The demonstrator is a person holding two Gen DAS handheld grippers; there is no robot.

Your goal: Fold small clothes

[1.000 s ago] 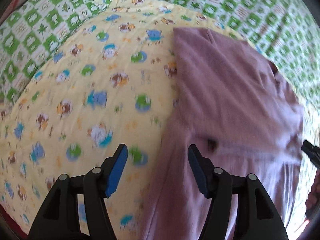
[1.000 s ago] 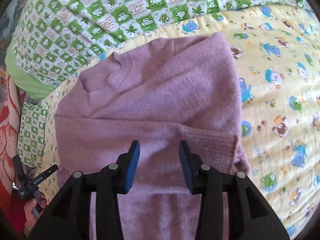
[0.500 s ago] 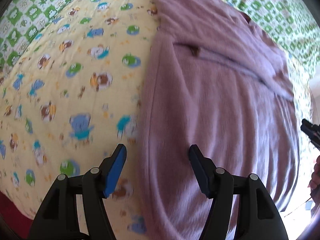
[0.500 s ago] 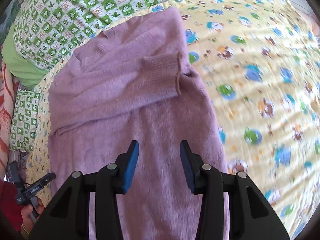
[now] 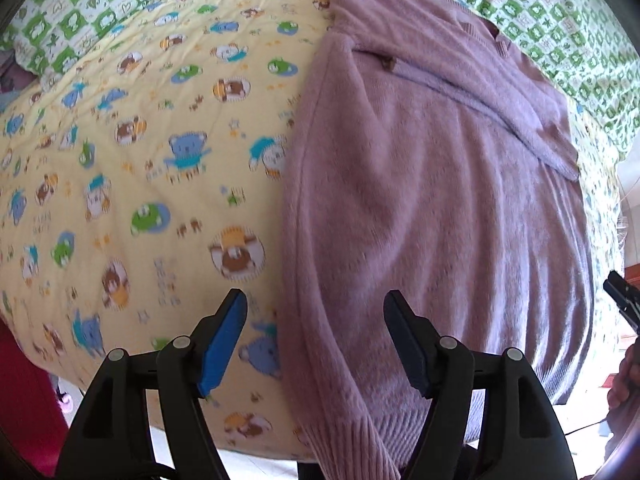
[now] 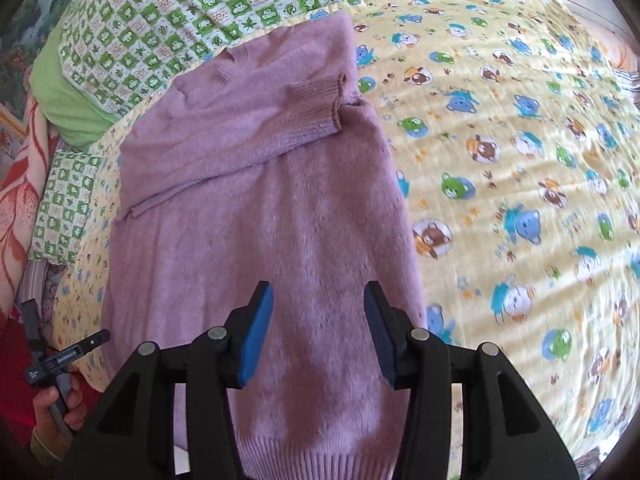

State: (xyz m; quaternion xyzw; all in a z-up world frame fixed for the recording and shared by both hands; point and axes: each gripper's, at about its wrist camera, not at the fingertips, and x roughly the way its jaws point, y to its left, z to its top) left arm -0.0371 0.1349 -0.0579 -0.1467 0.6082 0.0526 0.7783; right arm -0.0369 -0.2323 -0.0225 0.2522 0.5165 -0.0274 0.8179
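Note:
A mauve knitted sweater [image 5: 432, 208] [image 6: 260, 208] lies flat on a yellow cartoon-print quilt, its sleeves folded across the chest and its ribbed hem at the near bed edge. My left gripper [image 5: 316, 332] hovers over the sweater's left side edge near the hem; its jaws are opening and nothing is gripped between them. My right gripper [image 6: 318, 328] hangs above the lower body of the sweater, jaws opening, nothing pinched between the blue pads. A ribbed sleeve cuff [image 6: 320, 96] rests on the chest.
The yellow quilt [image 6: 520, 160] spreads wide to one side of the sweater. A green checked cover [image 6: 200, 8] and a green pillow [image 6: 68, 100] lie beyond the collar. The bed edge and floor [image 5: 240, 460] are close below the hem. A hand [image 6: 56, 404] holds the other gripper's handle.
Both grippers have drawn back from the sweater's chest toward its hem. Each pair of jaws now stands a little wider. The sweater has not moved.

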